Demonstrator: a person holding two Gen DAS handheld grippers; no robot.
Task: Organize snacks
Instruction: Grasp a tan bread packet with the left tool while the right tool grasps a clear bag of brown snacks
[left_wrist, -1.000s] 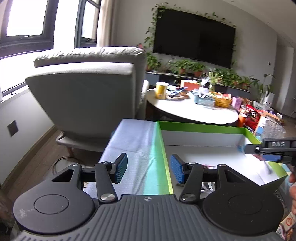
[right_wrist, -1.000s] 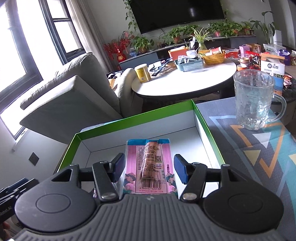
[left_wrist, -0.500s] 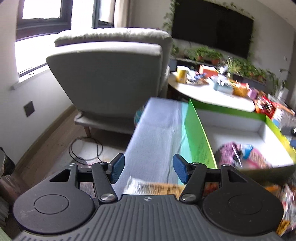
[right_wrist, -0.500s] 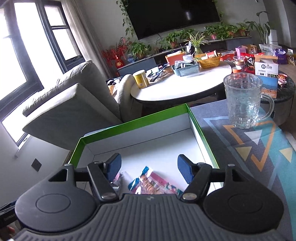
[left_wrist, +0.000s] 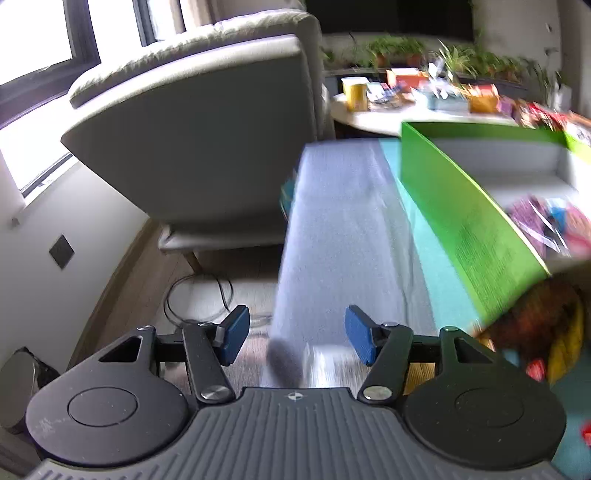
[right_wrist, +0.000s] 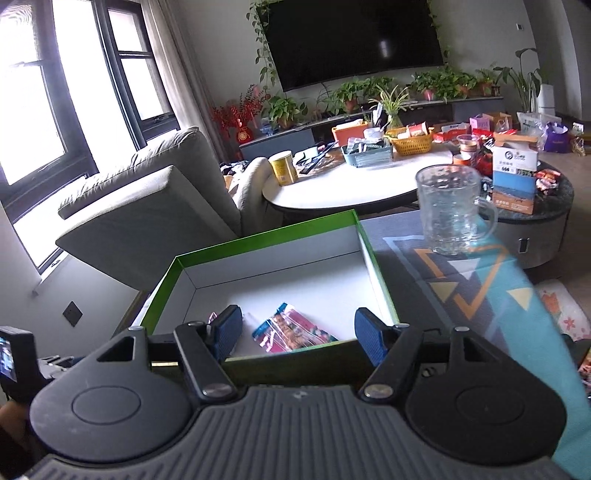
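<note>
Lying flat in the green-walled box (right_wrist: 258, 236), pink-and-blue snack packets (right_wrist: 291, 328); both grippers released, empty.

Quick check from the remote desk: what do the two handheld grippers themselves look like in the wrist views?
Both match. The left gripper and right gripper each have blue rectangular pads on black linkage arms with silver pivot screws, two round black discs behind them, and a grey ribbed body bearing a small compass-like mark. No cables or sleeves are visible.
</note>
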